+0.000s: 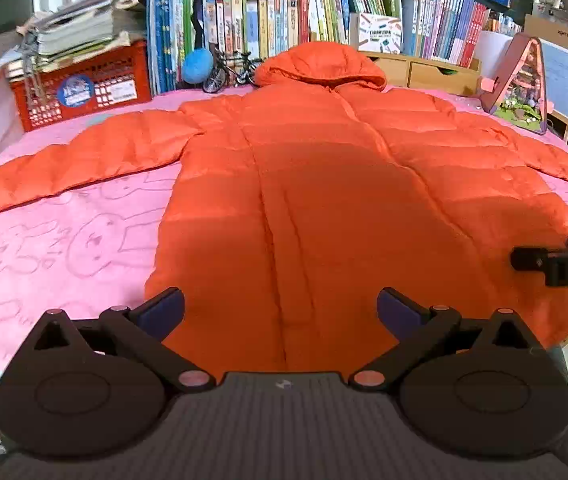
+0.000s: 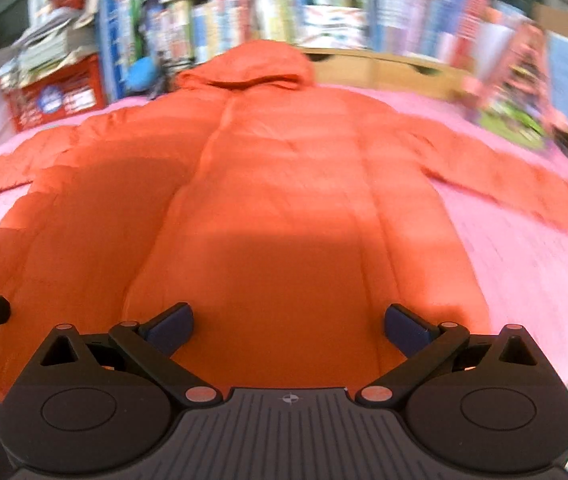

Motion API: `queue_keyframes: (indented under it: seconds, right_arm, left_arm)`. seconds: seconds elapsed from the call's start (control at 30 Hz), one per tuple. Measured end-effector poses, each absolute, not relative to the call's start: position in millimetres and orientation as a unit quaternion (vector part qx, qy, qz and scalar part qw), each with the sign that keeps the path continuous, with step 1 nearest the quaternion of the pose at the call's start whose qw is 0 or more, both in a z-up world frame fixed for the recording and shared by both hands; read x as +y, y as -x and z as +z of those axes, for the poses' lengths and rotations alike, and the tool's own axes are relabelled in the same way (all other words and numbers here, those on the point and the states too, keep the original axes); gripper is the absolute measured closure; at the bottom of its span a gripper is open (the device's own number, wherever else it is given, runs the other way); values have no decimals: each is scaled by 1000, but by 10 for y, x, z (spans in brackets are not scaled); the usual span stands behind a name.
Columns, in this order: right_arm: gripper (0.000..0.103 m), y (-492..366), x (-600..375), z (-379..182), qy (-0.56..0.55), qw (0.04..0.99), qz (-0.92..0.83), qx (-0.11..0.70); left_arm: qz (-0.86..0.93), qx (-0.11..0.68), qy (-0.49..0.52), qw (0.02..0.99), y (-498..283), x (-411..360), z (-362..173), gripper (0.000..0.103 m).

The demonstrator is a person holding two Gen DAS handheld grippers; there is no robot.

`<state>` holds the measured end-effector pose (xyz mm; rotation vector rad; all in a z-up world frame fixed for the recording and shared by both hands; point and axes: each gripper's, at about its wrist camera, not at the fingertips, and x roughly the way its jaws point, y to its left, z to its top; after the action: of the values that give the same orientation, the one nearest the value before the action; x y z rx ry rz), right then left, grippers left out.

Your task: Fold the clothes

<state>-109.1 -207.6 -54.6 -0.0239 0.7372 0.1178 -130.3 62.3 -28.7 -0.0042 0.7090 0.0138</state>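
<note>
An orange hooded puffer jacket (image 1: 323, 184) lies flat on a pink blanket (image 1: 64, 248), front up, hood toward the bookshelves, both sleeves spread sideways. My left gripper (image 1: 280, 312) is open and empty, above the jacket's bottom hem. My right gripper (image 2: 287, 328) is open and empty, also over the lower part of the jacket (image 2: 268, 200). The right gripper's finger shows at the right edge of the left wrist view (image 1: 555, 264). The right wrist view is blurred by motion.
Bookshelves (image 1: 284, 20) run along the back. A red crate (image 1: 84, 88) with stacked papers stands at the back left. A toy bicycle (image 1: 232, 68) and a blue pom-pom (image 1: 198, 66) sit near the hood. A pink triangular miniature house (image 1: 519, 80) stands at the back right.
</note>
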Motion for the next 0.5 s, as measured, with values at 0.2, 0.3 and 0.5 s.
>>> queue_keyframes:
  seconds: [0.2,0.3,0.5]
  right_arm:
    - [0,1705,-1895,-512,-7,935,6,356]
    - [0,1891,-1803,-461,4,939,18,343]
    - [0,1990,-1836,-464,16,940,-7,340]
  left_arm:
    - [13,356,38,934,1575,550,-245,0]
    - [26,369,30,929,1639,503,-270,0]
    - [56,376,11,925,1707,424,-286,0]
